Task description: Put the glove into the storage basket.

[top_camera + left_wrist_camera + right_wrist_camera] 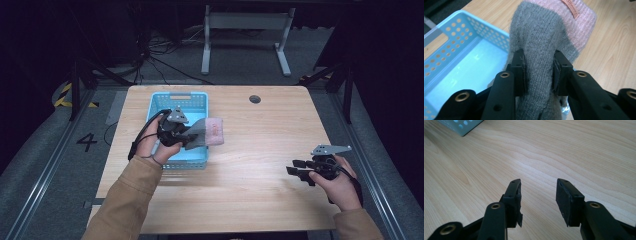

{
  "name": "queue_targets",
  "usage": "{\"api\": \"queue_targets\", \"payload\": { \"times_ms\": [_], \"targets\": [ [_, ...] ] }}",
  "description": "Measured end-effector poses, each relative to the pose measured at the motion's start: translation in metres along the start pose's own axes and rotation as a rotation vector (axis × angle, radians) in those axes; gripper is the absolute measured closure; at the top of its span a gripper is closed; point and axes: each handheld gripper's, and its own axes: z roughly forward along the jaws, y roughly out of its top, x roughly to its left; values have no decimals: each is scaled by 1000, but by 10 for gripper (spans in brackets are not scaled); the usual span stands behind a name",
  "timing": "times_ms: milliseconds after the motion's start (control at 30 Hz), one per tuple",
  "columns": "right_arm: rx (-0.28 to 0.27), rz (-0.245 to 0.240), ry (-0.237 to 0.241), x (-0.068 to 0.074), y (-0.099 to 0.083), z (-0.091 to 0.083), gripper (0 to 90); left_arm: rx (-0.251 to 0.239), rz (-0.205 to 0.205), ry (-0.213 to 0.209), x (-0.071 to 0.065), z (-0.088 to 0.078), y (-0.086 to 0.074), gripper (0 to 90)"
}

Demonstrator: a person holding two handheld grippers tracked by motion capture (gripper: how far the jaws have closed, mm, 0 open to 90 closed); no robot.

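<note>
A knitted grey and pink sock (207,132) (549,37) with a small tan label hangs over the right rim of a light blue perforated basket (165,107) (461,65). My left gripper (189,138) (539,67) is shut on the sock's grey part, both pads pressing into the knit, above the basket's right side. My right gripper (298,170) (539,195) is open with nothing between its fingers, held low over bare wood near the table's front right.
The wooden table (260,150) has a round cable hole (255,99) at the back. A corner of the basket (461,126) shows at the top left of the right gripper view. Behind the table stand a white frame's legs (245,37) and floor cables.
</note>
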Motion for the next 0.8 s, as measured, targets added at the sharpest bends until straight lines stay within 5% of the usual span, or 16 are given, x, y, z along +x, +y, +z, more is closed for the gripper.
{"api": "queue_targets", "payload": {
  "times_ms": [800],
  "targets": [
    [7, 16, -22, 0, -13, -3, 560, 42, -30, 70, 51, 10, -24, 678]
  ]
}}
